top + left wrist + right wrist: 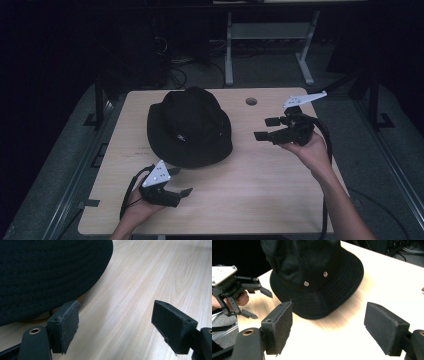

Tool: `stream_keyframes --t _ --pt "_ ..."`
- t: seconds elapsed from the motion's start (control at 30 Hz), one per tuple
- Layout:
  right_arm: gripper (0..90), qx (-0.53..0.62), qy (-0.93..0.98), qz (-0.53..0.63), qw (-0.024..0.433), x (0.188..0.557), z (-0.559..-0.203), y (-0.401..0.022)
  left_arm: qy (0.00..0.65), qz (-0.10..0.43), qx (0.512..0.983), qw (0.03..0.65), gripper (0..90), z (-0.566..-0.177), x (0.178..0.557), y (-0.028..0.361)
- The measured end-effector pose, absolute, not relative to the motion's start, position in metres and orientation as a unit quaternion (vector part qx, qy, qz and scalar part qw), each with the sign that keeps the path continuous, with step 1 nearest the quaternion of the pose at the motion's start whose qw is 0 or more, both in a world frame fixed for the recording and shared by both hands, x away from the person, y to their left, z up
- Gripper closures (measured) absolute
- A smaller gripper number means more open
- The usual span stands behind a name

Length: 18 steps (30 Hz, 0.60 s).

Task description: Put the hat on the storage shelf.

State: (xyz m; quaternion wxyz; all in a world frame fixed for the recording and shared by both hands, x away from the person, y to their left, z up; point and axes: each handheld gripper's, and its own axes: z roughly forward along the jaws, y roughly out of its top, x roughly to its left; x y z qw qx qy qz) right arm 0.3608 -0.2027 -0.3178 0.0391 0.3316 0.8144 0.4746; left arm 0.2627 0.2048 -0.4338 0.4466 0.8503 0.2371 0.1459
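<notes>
1. While the black bucket hat (190, 127) sits brim-down on the tabletop (250, 190), toward its far edge and left of middle, both your claws stand wide and empty.
2. Your left claw (181, 181) is near the front edge, one pad (63, 326) just beside the brim.
3. Your right claw (266, 128) hovers right of the hat, apart from it.

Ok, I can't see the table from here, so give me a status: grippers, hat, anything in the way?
Left gripper open at hat brim's near edge. Right gripper open, off to its right. Hat flat on table. Nothing in the way.
</notes>
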Motion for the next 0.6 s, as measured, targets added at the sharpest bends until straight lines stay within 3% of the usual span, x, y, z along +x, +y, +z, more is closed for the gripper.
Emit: stream_keyframes --t 0.6 --pt "21.2 0.357 0.806 0.471 0.035 0.331 -0.354 -0.234 0.239 0.148 0.847 0.451 21.4 -0.433 0.262 0.205"
